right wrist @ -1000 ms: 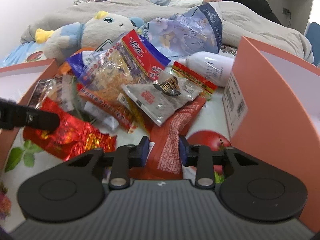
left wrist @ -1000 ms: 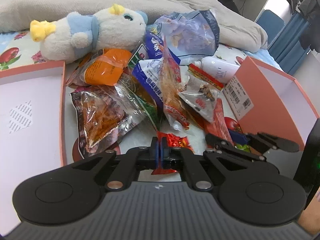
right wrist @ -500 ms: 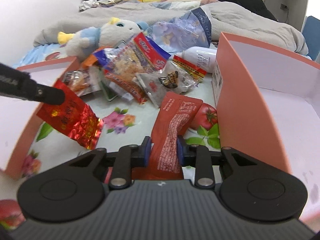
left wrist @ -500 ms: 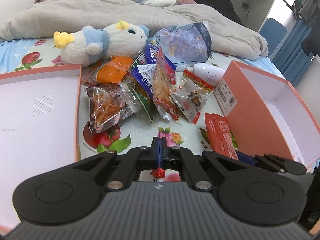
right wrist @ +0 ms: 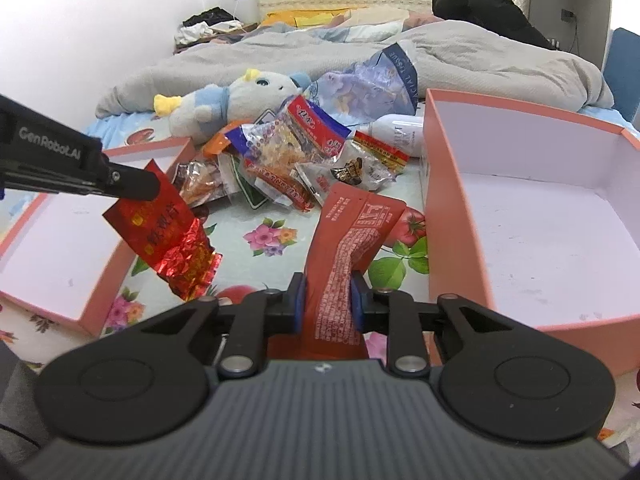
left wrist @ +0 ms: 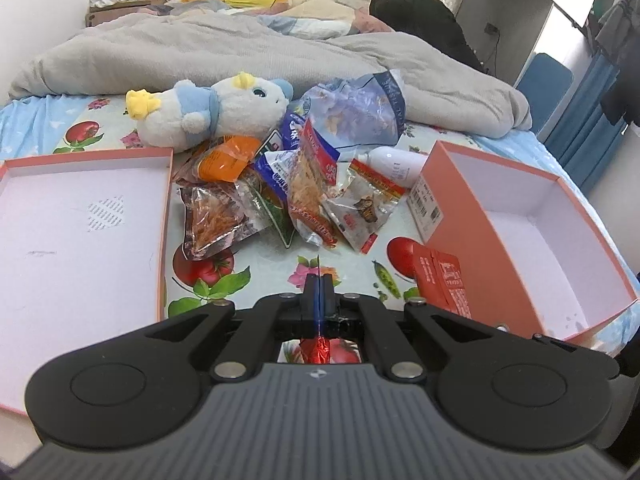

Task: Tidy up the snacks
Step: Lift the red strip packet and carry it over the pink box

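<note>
My left gripper [left wrist: 318, 280] is shut on a shiny red foil packet [left wrist: 317, 350], seen edge-on; in the right wrist view the packet [right wrist: 166, 232] hangs from that gripper [right wrist: 138, 184] above the left box's edge. My right gripper [right wrist: 327, 298] is shut on a long orange-red snack packet [right wrist: 348, 240], held above the sheet; it also shows in the left wrist view [left wrist: 442, 280]. A pile of snack bags [left wrist: 296, 192] lies on the bed between a shallow pink box lid [left wrist: 164, 216] and a deeper pink box [left wrist: 452, 208].
A plush toy [left wrist: 208, 110], a blue tissue pack [left wrist: 352, 112] and a white bottle [left wrist: 396, 162] lie behind the pile. A grey blanket [left wrist: 240, 52] covers the far bed. The flowered sheet [left wrist: 280, 280] shows between the boxes.
Both grippers rose and drew back from the pile with their packets. The red foil packet moved left towards the lid; the orange-red packet lifted off the sheet beside the deep box.
</note>
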`<state>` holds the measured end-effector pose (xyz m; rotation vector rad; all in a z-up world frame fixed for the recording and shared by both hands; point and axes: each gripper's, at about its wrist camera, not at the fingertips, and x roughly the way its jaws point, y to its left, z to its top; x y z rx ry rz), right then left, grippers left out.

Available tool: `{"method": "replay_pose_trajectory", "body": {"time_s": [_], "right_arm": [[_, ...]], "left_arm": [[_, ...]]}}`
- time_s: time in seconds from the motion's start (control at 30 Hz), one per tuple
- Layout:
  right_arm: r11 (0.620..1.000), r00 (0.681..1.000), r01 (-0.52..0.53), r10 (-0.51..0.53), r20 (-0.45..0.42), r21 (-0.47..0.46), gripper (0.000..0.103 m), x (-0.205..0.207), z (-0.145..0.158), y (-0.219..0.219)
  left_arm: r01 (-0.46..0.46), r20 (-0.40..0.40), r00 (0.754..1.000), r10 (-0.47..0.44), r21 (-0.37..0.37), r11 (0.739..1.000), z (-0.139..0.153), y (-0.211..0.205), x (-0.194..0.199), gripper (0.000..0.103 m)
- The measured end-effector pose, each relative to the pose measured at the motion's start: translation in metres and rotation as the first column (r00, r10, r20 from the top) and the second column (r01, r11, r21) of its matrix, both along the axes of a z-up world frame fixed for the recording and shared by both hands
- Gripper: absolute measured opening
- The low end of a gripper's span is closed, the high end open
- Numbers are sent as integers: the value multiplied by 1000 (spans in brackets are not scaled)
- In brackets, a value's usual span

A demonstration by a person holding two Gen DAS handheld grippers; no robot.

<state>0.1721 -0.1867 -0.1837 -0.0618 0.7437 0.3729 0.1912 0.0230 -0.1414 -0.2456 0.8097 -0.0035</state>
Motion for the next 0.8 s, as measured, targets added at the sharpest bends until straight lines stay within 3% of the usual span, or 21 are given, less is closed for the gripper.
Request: {"method": "replay_pose_trajectory", "body": {"time_s": [0.4,0.8], "right_arm": [[998,999,-11,8,46,63,25,-4,35,-10],[995,988,-31,16,155,95,25,2,82,-20]], "left_arm": [[-21,56,998,21,5,1000,41,0,-9,0],[-6,148,989,3,21,1000,91,-11,0,0]]}}
